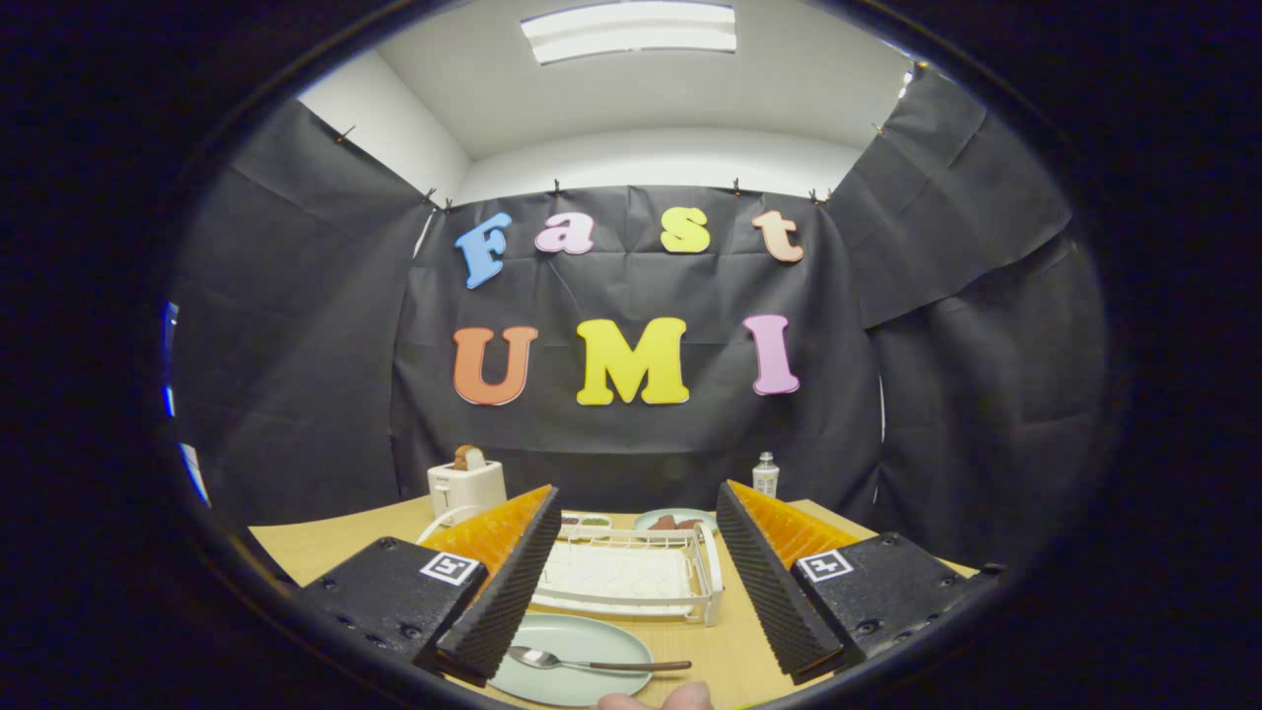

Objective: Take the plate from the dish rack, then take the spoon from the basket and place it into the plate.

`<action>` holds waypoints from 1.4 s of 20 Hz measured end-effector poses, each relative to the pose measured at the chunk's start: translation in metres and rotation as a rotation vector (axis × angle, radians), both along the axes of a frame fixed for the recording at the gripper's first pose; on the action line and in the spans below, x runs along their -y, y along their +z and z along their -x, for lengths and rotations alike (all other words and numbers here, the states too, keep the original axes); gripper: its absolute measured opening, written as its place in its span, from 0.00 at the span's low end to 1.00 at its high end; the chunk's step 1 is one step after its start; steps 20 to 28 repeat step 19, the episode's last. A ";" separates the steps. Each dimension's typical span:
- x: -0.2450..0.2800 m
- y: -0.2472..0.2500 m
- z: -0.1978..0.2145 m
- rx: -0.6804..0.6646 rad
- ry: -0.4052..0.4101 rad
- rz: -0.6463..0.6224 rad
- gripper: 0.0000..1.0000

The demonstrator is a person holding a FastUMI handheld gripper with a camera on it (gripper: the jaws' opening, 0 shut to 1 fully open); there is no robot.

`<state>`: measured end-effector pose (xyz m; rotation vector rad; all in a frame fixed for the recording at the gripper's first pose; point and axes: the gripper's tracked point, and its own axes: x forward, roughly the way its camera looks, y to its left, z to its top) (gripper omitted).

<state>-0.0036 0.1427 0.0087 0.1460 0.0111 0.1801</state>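
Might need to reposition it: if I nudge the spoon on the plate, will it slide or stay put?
Likely slides: the spoon looks like smooth metal on a glossy plate. Its handle overhangs the rim, so it may pivot or tip off. The gripper is open, above it.

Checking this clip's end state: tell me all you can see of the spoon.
The spoon looks like shiny metal, with an oval bowl and a long slim handle. It lies flat, bowl up, on the pale green plate, its handle reaching past the plate's rim over the wooden table. It sits between the open gripper fingers, untouched by them, nearer than the white dish rack.
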 end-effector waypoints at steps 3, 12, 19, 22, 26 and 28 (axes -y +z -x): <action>-0.006 -0.002 0.001 -0.014 0.020 0.000 1.00; -0.020 0.010 0.000 -0.003 0.036 -0.008 1.00; -0.027 0.010 0.000 -0.021 0.052 0.004 1.00; -0.027 0.010 0.000 -0.021 0.052 0.004 1.00; -0.027 0.010 0.000 -0.021 0.052 0.004 1.00; -0.027 0.010 0.000 -0.021 0.052 0.004 1.00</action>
